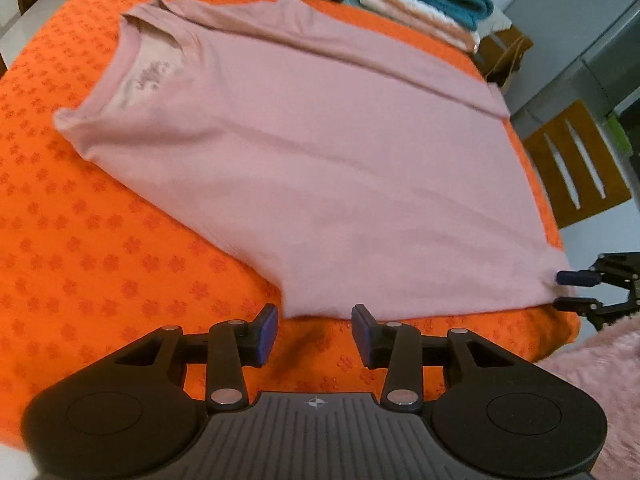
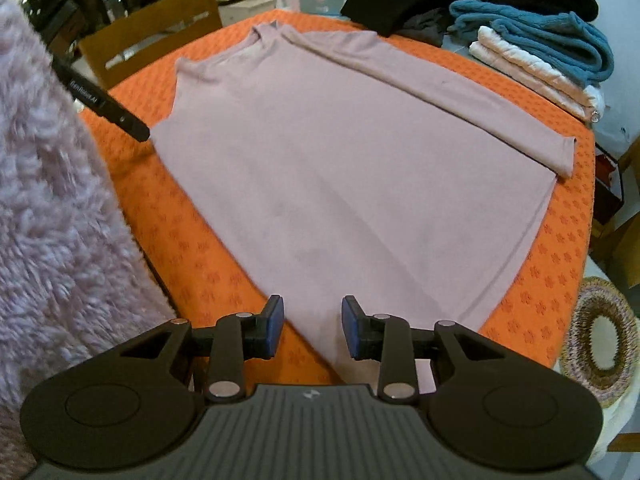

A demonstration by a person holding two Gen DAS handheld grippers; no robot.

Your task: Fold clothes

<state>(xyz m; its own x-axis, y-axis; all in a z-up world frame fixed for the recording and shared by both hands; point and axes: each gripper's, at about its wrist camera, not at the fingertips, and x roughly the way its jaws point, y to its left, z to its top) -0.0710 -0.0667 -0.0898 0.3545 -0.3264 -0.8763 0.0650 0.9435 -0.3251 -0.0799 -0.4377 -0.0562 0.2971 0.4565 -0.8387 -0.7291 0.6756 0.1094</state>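
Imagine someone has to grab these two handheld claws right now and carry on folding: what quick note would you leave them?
Left gripper: open, empty, poised at the near hem of the pink shirt.
Right gripper: open, empty, with the shirt's other near hem corner lying between its fingers, not yet pinched.
Shirt: spread flat on the orange tablecloth, collar at the far end, both sleeves apparently folded in.
Folded stack sits at the table's far right corner; dark clothes lie behind it.
Done: side folds, it seems.
Left: pinch both hem corners, fold toward the collar, then probably add it to the stack.
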